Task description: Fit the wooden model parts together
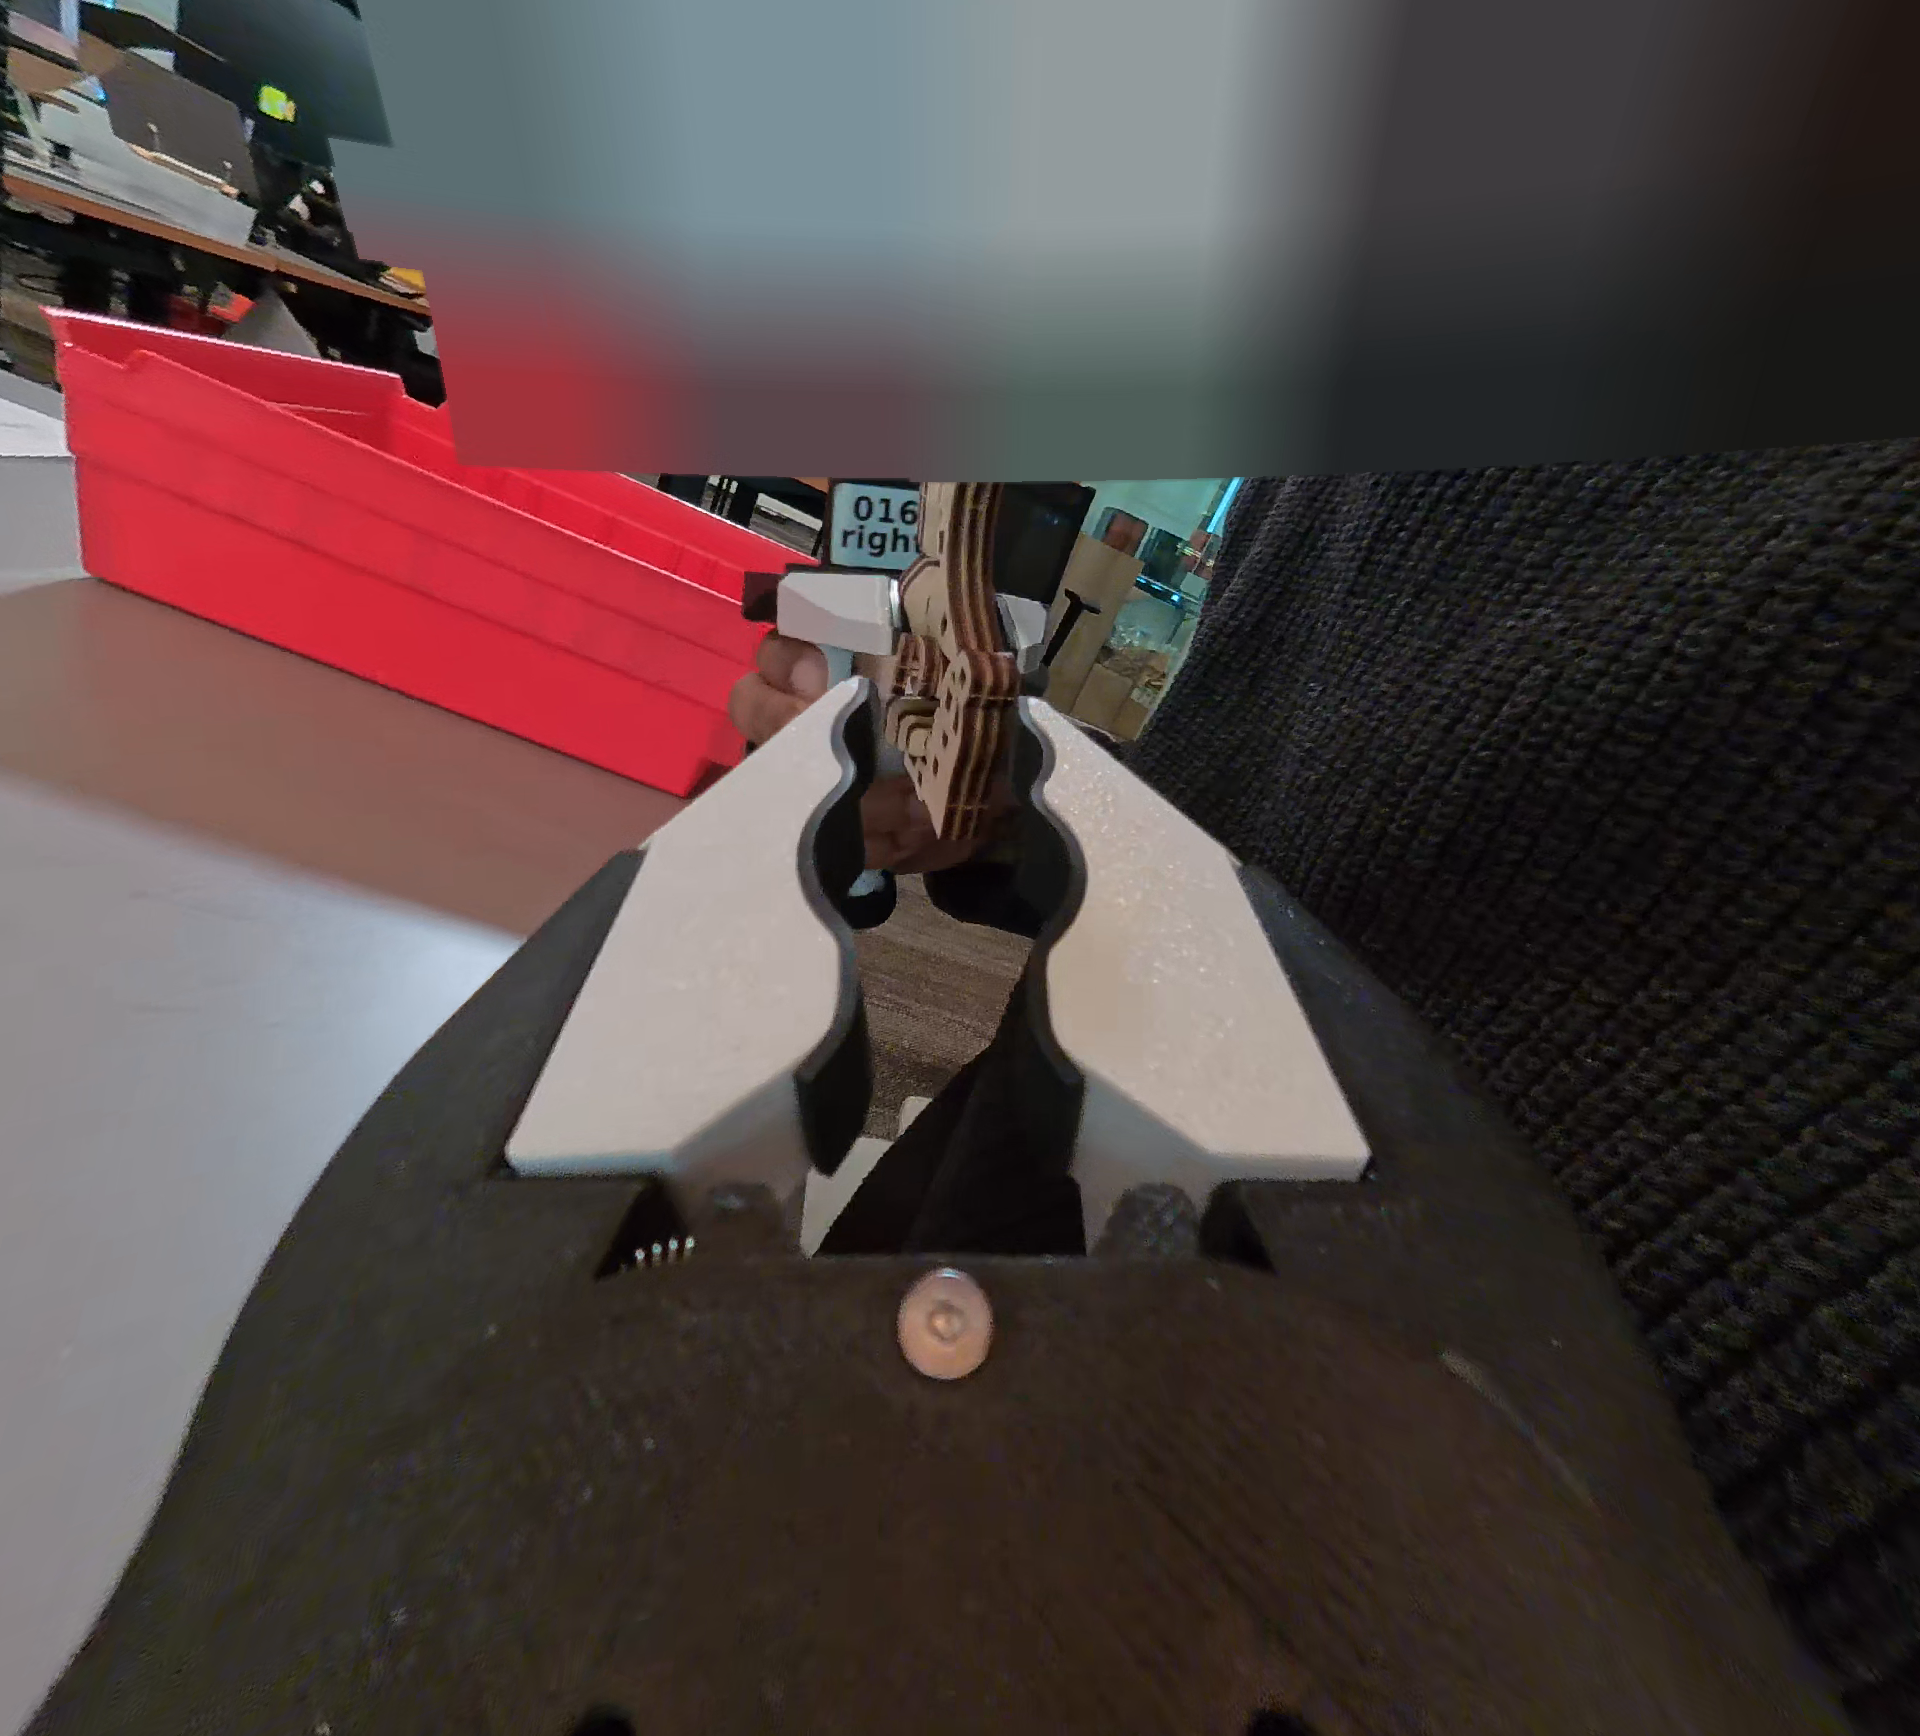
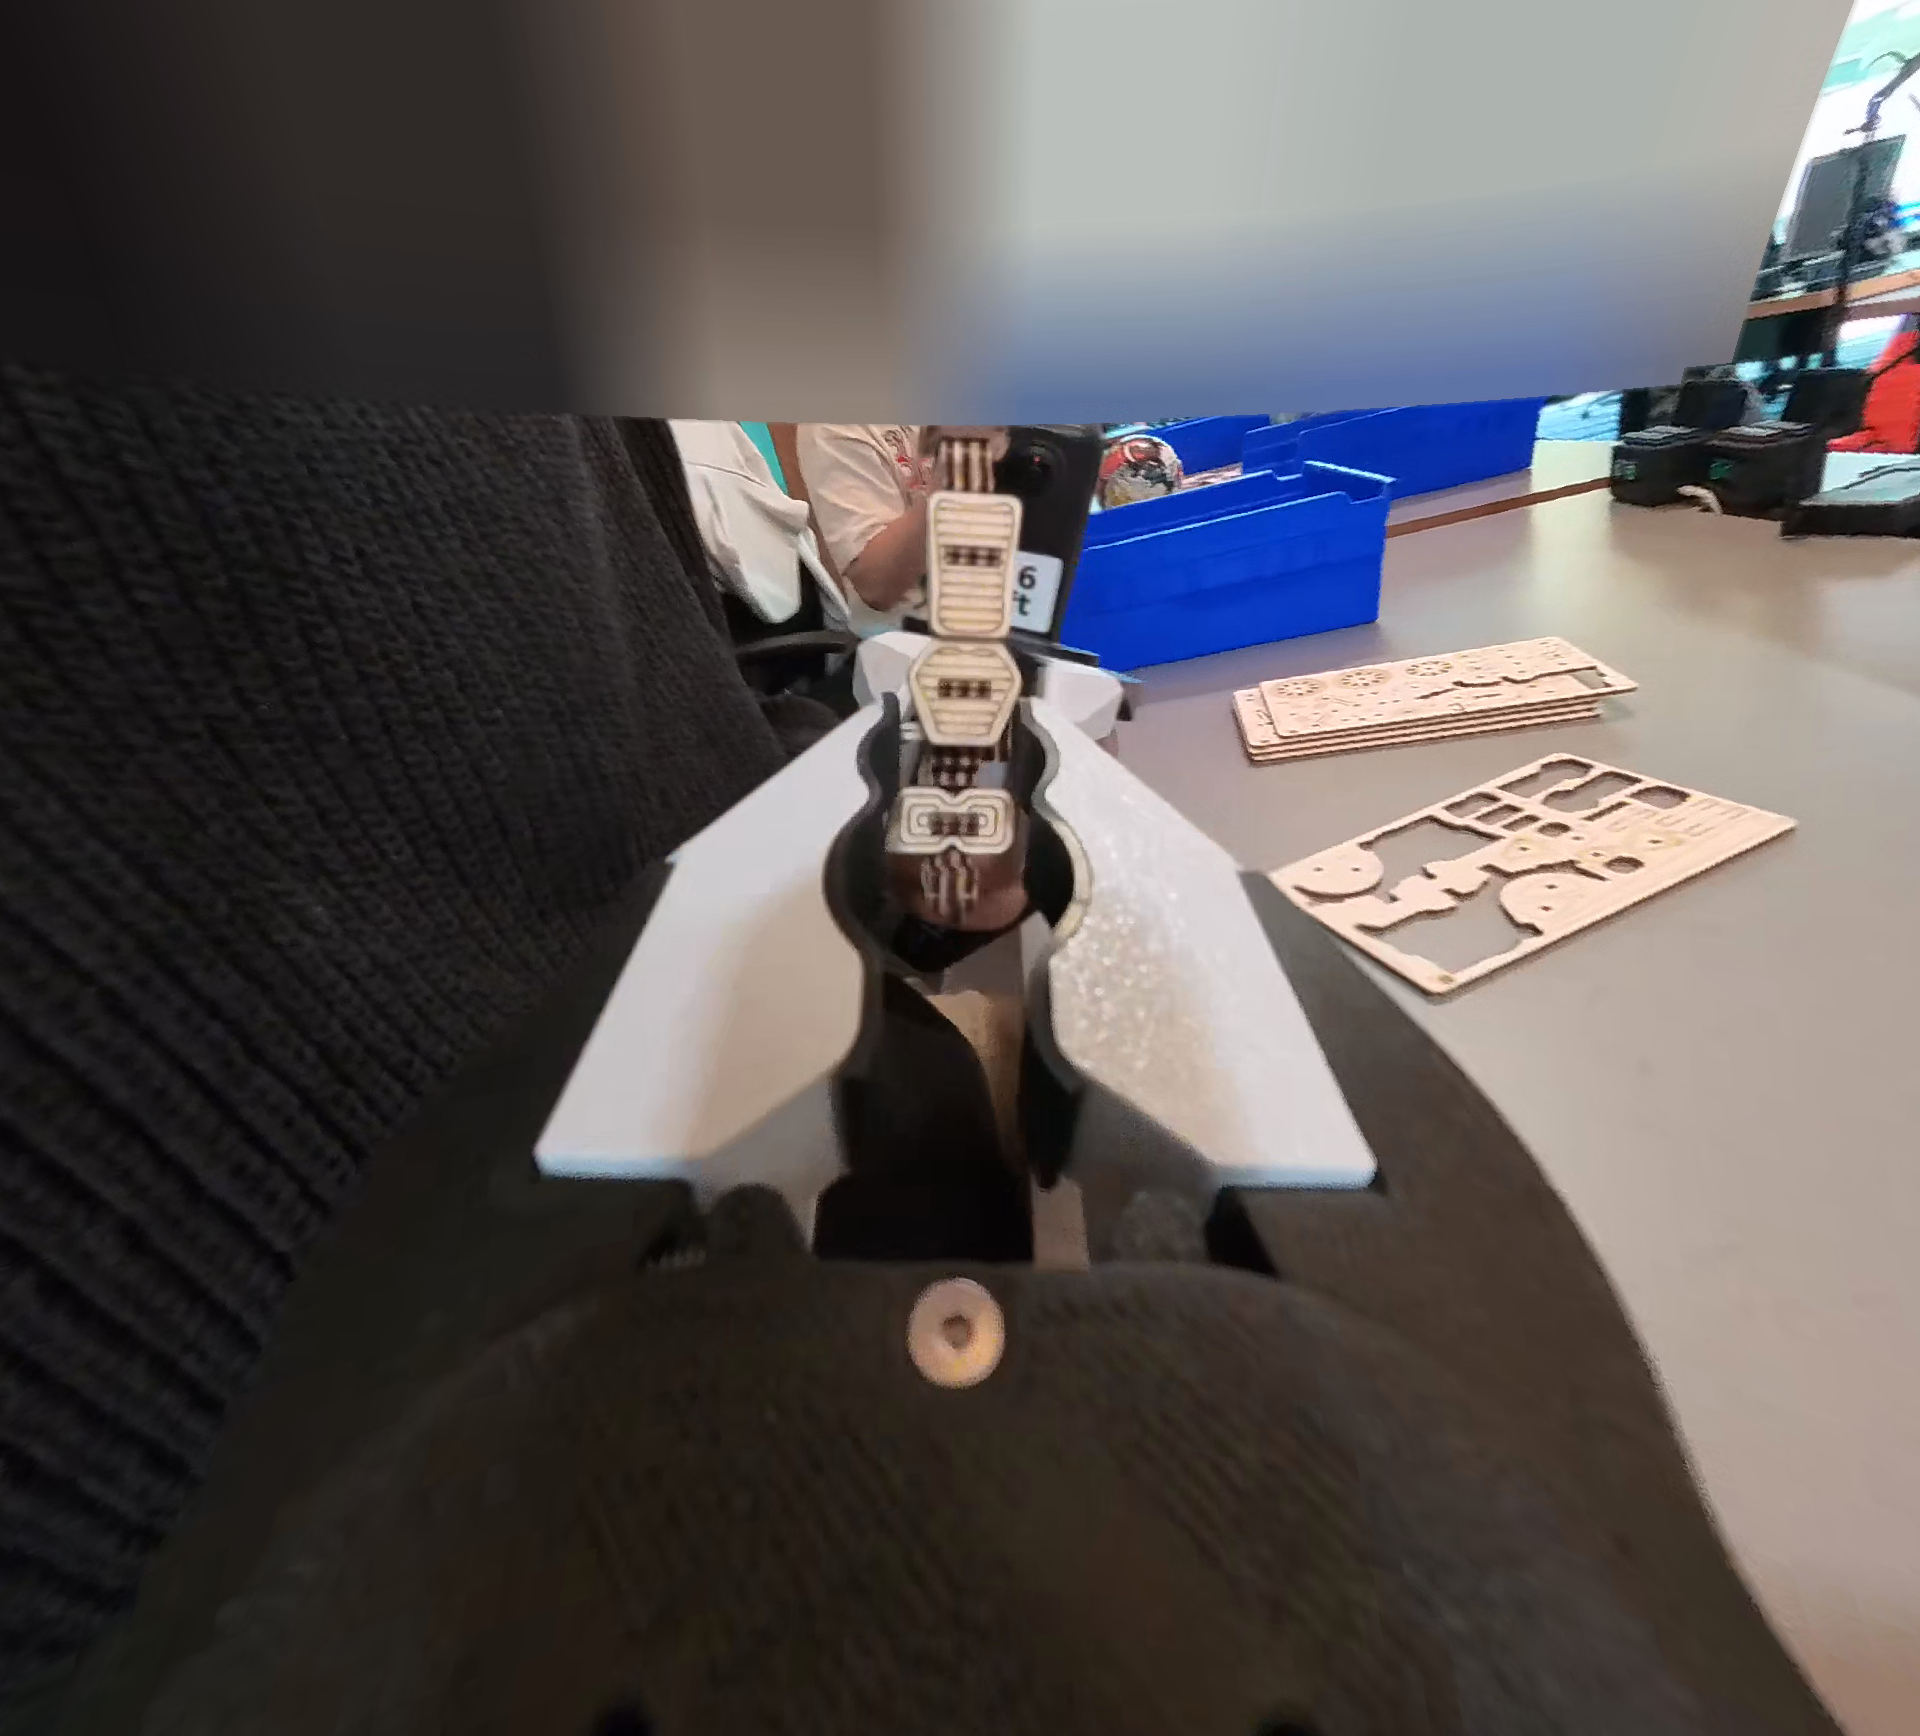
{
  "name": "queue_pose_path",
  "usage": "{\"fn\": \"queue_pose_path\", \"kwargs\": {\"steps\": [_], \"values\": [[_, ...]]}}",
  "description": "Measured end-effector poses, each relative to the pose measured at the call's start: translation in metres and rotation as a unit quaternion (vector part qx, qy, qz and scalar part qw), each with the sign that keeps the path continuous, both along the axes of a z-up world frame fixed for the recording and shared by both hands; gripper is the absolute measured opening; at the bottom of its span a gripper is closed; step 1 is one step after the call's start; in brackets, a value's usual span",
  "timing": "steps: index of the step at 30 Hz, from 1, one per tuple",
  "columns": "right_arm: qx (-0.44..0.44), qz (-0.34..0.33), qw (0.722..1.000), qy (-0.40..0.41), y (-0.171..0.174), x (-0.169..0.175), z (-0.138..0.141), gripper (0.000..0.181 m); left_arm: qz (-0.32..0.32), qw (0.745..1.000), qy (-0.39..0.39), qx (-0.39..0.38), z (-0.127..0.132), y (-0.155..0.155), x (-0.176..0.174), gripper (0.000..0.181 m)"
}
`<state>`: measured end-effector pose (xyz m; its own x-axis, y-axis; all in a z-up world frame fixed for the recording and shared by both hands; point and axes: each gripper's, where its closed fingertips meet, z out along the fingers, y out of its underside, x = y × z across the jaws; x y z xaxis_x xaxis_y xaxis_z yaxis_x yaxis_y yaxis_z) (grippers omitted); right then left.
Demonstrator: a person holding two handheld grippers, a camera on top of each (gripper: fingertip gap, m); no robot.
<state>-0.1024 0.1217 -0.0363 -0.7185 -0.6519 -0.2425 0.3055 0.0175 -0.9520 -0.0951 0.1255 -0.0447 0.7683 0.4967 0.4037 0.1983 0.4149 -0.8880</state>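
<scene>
Right gripper [image 2: 948, 787] clamped on the wooden model [image 2: 951, 829], held up above the table [image 2: 1558, 1115], likely as the steady anchor. Left gripper [image 1: 948, 725] faces it, tips flanking the model's far side; whether gripping, can't tell. Part sheets [image 2: 1527, 865] lie right of the model, within reach.

Top of the wooden model [image 2: 971, 580] lost under blur; red bin [image 1: 395, 533] partly too.
</scene>
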Motion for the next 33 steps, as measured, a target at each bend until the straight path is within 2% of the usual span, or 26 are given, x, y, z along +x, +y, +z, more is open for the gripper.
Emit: {"fn": "queue_pose_path", "kwargs": {"steps": [16, 25, 27, 28, 33], "values": [[-0.016, 0.047, 0.998, -0.025, 0.006, 0.008, 0.004, 0.021, 0.003, 1.000, 0.009, -0.015, 0.003, 0.008, 0.005, 0.020], [0.011, 0.056, 0.996, -0.065, 0.003, 0.002, 0.001, 0.021, 0.008, 1.000, -0.018, 0.023, 0.000, 0.005, -0.002, 0.020], [0.020, 0.060, 0.995, -0.082, 0.002, 0.000, 0.000, 0.021, 0.018, 0.999, -0.024, 0.031, 0.000, 0.002, -0.004, 0.025], [0.024, 0.063, 0.994, -0.090, 0.002, -0.001, 0.000, 0.021, 0.034, 0.998, -0.034, 0.034, -0.002, -0.001, -0.008, 0.038], [0.042, 0.071, 0.991, -0.108, -0.002, -0.001, -0.004, 0.021, 0.037, 0.998, -0.039, 0.033, -0.002, -0.002, -0.009, 0.032]]}}
